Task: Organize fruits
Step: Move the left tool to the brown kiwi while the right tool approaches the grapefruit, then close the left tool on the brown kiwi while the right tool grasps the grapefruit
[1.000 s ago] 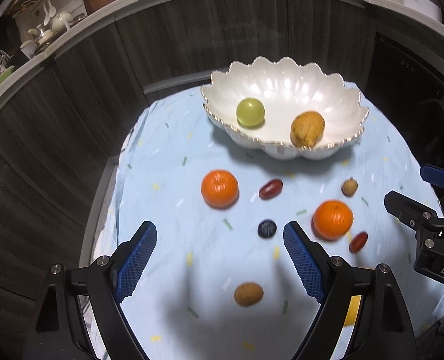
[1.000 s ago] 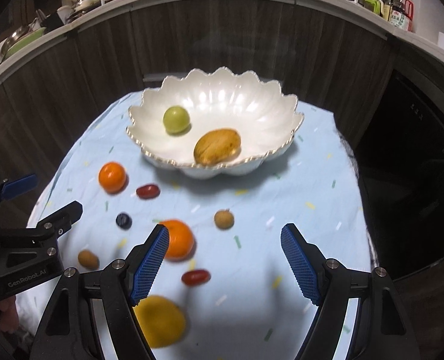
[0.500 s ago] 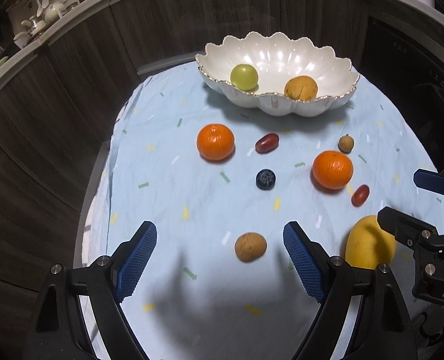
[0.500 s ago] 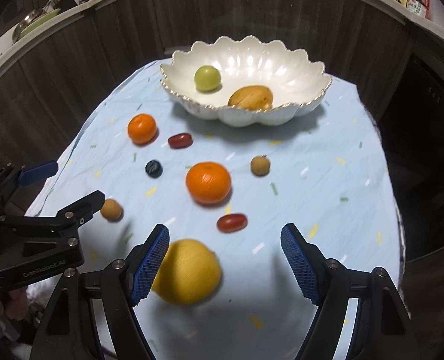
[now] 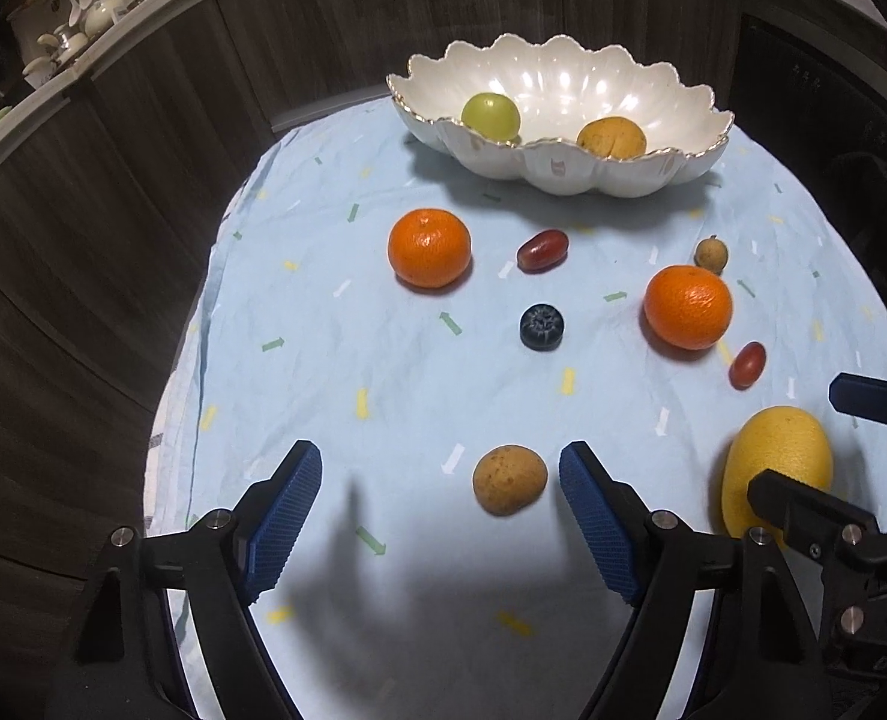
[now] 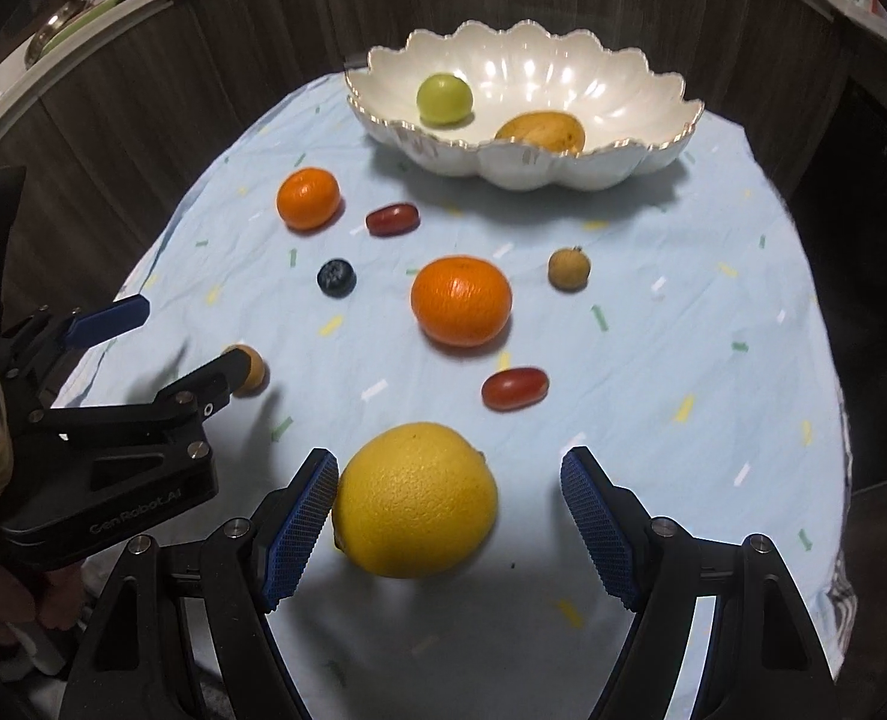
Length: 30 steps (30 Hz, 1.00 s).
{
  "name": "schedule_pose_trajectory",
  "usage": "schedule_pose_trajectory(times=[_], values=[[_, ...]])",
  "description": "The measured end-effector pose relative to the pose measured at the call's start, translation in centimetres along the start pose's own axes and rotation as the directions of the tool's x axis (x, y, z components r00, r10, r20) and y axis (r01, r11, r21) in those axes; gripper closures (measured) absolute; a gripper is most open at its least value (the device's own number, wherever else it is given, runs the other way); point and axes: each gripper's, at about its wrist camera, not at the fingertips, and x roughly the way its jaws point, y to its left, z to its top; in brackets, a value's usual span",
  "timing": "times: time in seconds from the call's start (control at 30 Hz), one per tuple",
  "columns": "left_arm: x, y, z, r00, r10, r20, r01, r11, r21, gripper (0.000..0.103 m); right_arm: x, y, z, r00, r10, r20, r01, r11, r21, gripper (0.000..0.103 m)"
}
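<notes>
White scalloped bowl (image 6: 653, 144): upper centre, on the table. Yellow citrus (image 6: 414, 499): low centre, between the spread right tool (image 6: 446, 513), just beside its left-hand pad. Small brown fruit (image 5: 509, 478): low centre, between the spread left tool (image 5: 440, 504), nearer its right-hand pad.

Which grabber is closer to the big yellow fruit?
Right. The right gripper has the yellow fruit between its open fingers, against the left one. The left gripper is off to its side, around the small brown fruit.

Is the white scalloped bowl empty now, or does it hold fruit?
Not empty: the white scalloped bowl holds a green round fruit and a yellow-brown fruit.
</notes>
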Motion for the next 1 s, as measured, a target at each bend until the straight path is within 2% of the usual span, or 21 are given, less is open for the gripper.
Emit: schedule_pose_trajectory(times=[0.3, 0.4, 0.47, 0.5, 0.67, 1.0], values=[[1.5, -0.3, -0.2, 0.999, -0.034, -0.031, 0.034, 0.999, -0.003, 0.031, 2.1, 0.1, -0.1, 0.997, 0.034, -0.074, -0.031, 0.999, 0.037, 0.025], [1.9, -0.5, -0.3, 0.997, -0.052, -0.052, 0.052, 0.999, -0.004, 0.042, 2.6, -0.3, -0.2, 0.993, 0.068, -0.092, -0.061, 0.995, 0.074, 0.028], [2.3, -0.6, -0.4, 0.996, -0.067, -0.065, 0.066, 0.998, -0.009, 0.05, 2.7, -0.1, -0.2, 0.991, 0.092, -0.093, -0.086, 0.994, 0.071, 0.039], [2.2, -0.7, -0.4, 0.995, -0.073, -0.062, 0.072, 0.997, -0.013, 0.051, 2.6, 0.1, -0.2, 0.992, 0.088, -0.092, -0.082, 0.995, 0.062, 0.041], [2.1, -0.8, -0.3, 0.994, -0.096, -0.061, 0.095, 0.995, -0.013, 0.075, 2.5, 0.1, -0.1, 0.993, 0.081, -0.09, -0.075, 0.995, 0.068, 0.041], [1.3, -0.8, -0.2, 0.995, -0.09, -0.043, 0.09, 0.996, -0.006, 0.076, 1.5, -0.2, 0.1, 0.996, 0.065, -0.061, -0.061, 0.996, 0.07, 0.042]])
